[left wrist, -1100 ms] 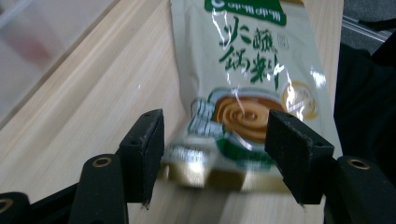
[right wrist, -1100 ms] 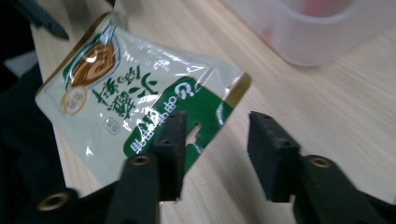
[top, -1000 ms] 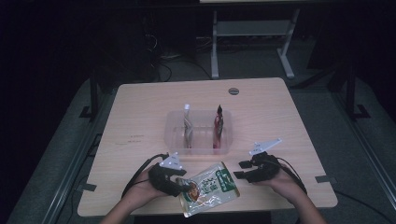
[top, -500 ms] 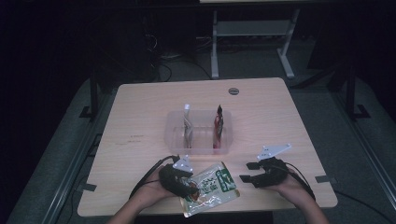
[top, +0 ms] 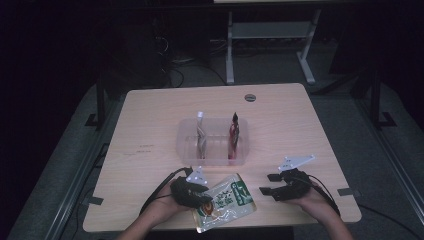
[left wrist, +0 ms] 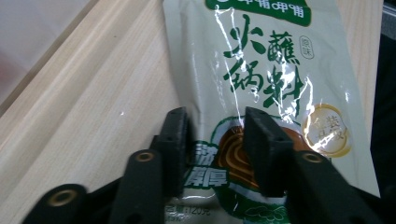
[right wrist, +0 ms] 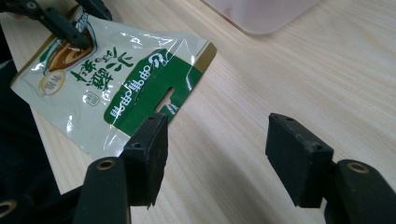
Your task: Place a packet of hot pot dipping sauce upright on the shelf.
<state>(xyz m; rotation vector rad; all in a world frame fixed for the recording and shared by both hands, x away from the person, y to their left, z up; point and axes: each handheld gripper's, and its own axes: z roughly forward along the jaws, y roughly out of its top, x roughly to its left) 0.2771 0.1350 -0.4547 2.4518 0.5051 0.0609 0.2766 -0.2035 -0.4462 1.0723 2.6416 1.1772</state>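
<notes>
2 grippers work the near table edge. Nearest, the left gripper [left wrist: 212,135] has just been closing, its jaws astride the sauce packet's [top: 225,201] bottom end, seemingly pinching it. The packet's long axis runs toward the right gripper [top: 267,183], gaping empty just beside its top. Beyond stands the clear bin [top: 186,145].

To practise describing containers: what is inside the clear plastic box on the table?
Inside the clear plastic box, two packets stand on edge: a pale one on the left and a red one on the right. Their labels are too small to read, and the box floor is dim.
</notes>
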